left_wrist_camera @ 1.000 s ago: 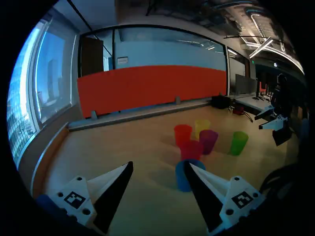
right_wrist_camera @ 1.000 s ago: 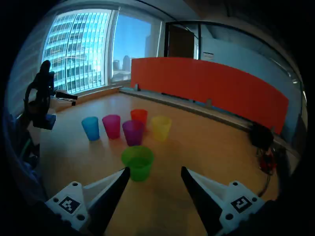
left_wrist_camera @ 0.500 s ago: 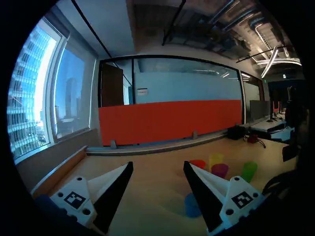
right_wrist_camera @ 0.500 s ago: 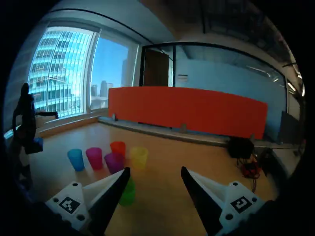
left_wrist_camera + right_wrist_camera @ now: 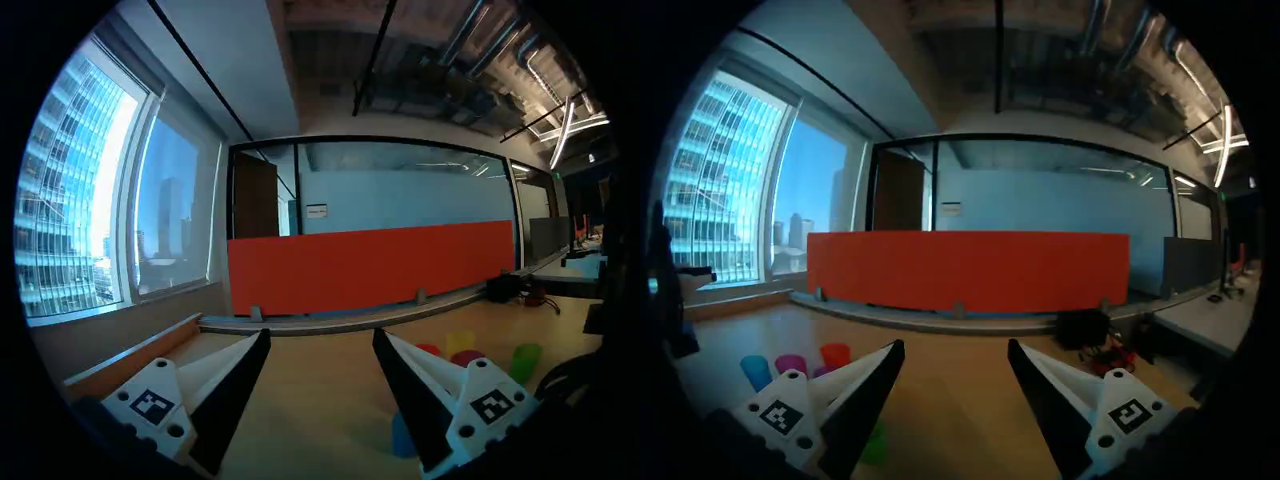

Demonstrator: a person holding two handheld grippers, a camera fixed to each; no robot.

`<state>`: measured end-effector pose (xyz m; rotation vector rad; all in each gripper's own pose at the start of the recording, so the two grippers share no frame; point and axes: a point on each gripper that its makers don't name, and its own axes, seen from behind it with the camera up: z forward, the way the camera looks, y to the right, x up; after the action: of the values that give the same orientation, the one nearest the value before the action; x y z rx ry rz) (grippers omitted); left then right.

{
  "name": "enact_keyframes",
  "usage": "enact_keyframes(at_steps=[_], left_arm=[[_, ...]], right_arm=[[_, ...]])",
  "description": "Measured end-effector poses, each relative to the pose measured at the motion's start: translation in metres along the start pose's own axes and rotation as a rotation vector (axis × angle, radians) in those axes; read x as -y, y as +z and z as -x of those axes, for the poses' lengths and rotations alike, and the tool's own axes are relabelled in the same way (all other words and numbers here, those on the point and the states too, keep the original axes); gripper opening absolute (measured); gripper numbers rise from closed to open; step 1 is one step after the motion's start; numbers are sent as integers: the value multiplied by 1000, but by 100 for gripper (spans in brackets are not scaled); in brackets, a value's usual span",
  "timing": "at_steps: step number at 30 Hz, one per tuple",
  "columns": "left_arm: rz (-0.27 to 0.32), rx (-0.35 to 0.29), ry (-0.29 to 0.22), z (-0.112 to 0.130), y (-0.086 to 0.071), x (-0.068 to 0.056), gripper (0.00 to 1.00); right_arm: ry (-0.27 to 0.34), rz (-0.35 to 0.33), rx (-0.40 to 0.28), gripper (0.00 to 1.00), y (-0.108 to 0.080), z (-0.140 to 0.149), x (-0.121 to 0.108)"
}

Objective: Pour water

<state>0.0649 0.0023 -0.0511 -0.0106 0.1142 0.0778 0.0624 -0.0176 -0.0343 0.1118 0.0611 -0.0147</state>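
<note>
left gripper (image 5: 320, 331) and right gripper (image 5: 954, 342) both spread wide, clamped on nothing, aimed level over the wooden table (image 5: 320, 416); plastic cups clustered low ahead: blue cup (image 5: 756, 370), red cup (image 5: 834, 354), green cup (image 5: 526, 362); probably light, thin-walled, easily tipped or squashed; best pinched gently mid-wall, kept upright

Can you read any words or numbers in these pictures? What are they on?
No text is readable.
The white sign on the glass wall: too small and blurred to read.
The square markers on the left gripper and right gripper: black-and-white patterns, no letters or numbers.
</note>
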Motion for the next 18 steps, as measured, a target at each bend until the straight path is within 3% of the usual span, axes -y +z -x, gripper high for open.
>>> enact_keyframes(at_steps=[8, 18], left_arm=[[-48, 12, -3, 13, 3, 6, 95], [-76, 43, 27, 39, 9, 12, 95]], right_arm=[[30, 125, -61, 100, -6, -5, -21], [15, 164, -58, 99, -7, 6, -23]])
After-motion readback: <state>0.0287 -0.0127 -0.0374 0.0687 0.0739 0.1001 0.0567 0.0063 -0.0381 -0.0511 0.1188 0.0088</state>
